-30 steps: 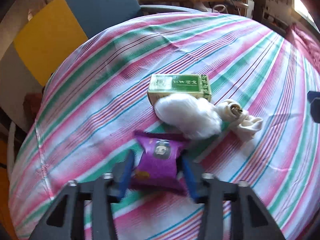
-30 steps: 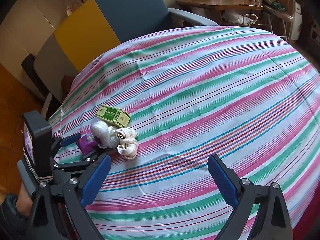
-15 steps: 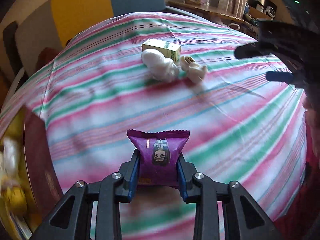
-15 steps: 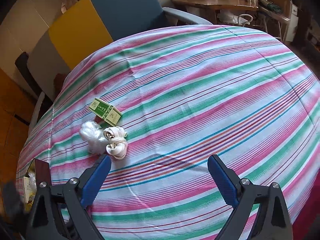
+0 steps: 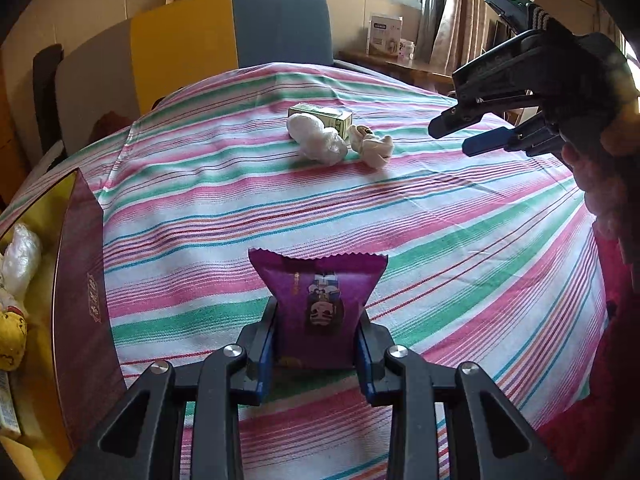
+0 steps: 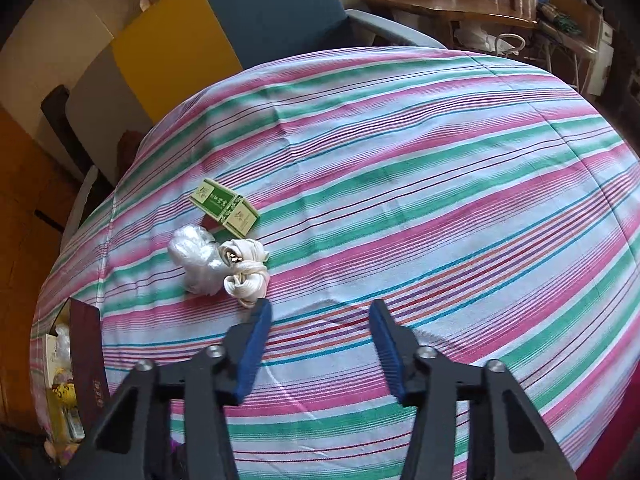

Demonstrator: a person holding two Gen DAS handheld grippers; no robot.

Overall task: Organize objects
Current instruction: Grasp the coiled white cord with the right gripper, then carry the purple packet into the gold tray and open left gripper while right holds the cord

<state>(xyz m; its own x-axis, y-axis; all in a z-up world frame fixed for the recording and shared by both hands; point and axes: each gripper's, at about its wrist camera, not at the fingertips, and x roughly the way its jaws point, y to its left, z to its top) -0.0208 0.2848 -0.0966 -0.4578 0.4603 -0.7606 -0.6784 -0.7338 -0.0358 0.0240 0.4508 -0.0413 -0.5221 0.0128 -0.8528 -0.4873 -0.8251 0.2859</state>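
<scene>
Sitting clamped upright between the left hand-held gripper (image 5: 316, 344) pads: purple snack packet (image 5: 320, 304).

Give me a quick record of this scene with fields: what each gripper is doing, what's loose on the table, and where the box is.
left gripper: shut on the purple snack packet, held above the cloth
right gripper: jaws just closing, nothing between them, above the striped tablecloth
loose on table: green carton, clear plastic bundle, coiled white cord, grouped close together
box: dark red box at the table's left edge, open, some items already inside
remaining: three loose items not yet in the box
</scene>
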